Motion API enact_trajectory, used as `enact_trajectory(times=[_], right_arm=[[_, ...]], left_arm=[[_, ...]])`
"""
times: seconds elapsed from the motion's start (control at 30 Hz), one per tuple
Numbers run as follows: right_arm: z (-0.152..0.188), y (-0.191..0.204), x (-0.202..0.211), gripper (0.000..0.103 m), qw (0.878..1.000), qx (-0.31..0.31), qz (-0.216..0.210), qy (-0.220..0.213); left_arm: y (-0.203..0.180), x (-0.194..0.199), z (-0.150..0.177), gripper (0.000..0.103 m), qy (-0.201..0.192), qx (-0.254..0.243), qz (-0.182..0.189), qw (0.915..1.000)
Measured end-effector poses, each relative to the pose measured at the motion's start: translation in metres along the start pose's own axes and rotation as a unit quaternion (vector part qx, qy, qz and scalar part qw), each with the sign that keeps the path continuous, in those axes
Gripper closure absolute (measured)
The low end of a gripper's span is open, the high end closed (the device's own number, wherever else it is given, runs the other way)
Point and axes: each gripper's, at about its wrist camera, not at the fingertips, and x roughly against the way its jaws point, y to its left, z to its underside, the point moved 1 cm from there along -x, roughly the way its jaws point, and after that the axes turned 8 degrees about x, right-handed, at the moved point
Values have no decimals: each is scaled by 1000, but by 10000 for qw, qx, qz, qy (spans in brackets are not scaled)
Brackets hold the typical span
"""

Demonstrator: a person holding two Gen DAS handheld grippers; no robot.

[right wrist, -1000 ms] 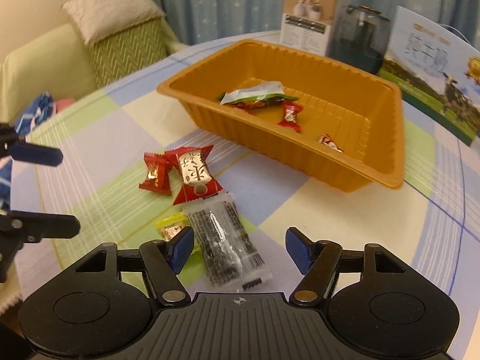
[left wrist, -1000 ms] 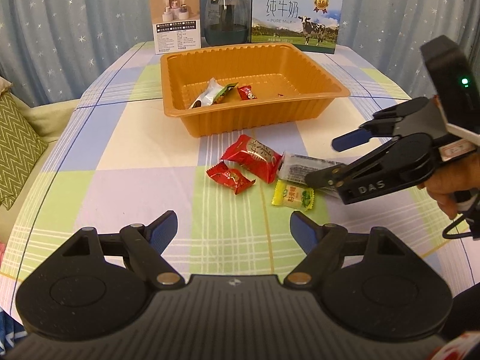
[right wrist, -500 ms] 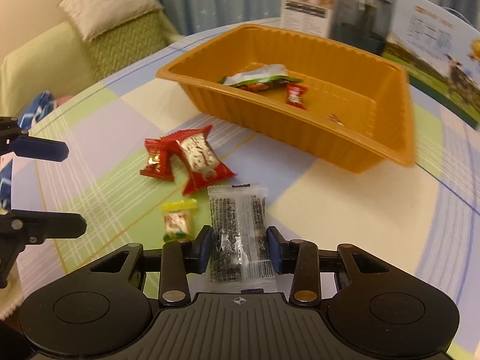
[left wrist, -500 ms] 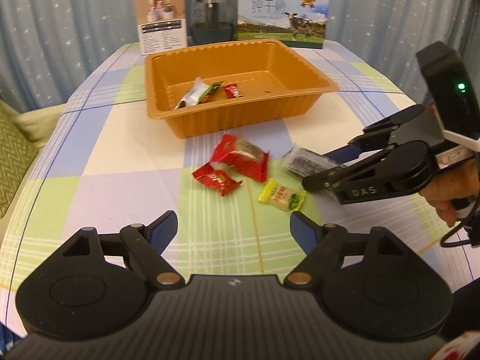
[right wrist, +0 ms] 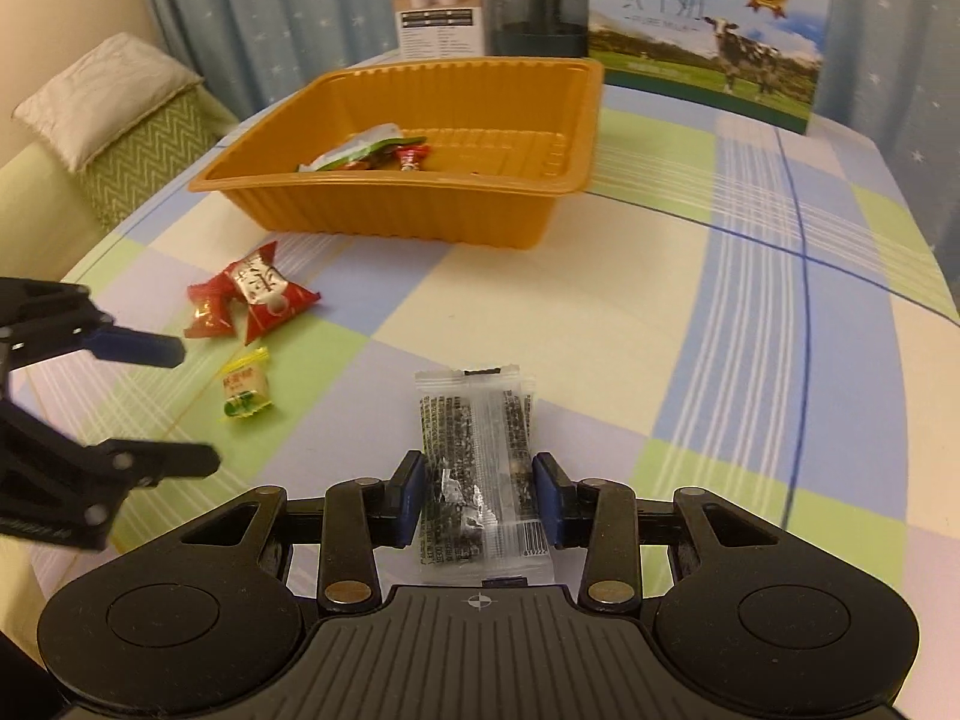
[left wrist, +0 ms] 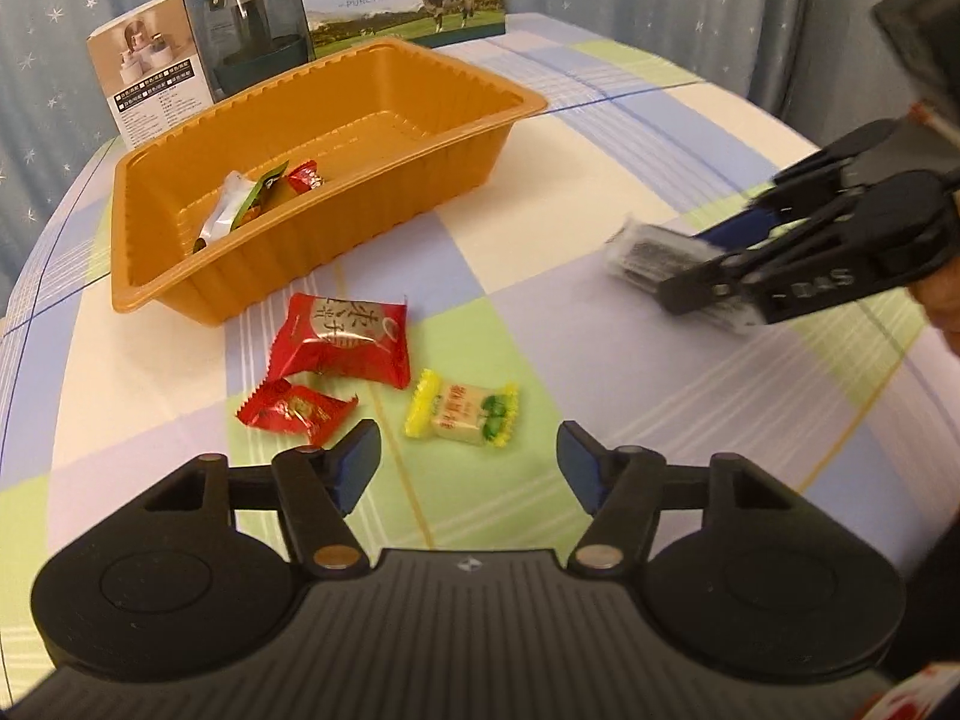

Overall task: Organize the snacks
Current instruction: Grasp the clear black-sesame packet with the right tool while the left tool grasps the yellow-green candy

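The clear snack packet (right wrist: 477, 468) sits pinched between the pads of the right gripper (right wrist: 479, 501), lifted off the checked tablecloth (right wrist: 690, 324). The left gripper (left wrist: 468, 468), its jaws just narrowing around nothing, hovers with the yellow candy (left wrist: 461, 408) at twelve o'clock. Two red packets (left wrist: 342, 336) lie at eleven o'clock, the orange tray (left wrist: 336, 240) beyond them.

Two wrist cameras, both angled down over the table's near edge.
Left view faces the orange tray (left wrist: 312, 180) from close in; right view, likewise close, shares tray, milk carton (right wrist: 708, 30) and far edge.
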Motion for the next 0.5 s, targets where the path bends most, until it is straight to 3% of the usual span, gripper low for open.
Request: enact_trajectory(times=[0.27,0.33,0.47,0.5], right_arm=[[0,-1,-1,64,10000,-54,-2,-69],[0,-1,-1,64,9999,-61,3,-82],[1,1,-1,64,10000,-70,-5,-69],[1,1,-1,64,9999,-78,-7,-66]], left_arm=[[8,-17,-6,50,10,13,167,9999],[10,-19,-8,59,-1,66,204,9998],[11,-20,-9,66,30,194,316,9993],[11,-19,-9,72,42,239,375,9990]])
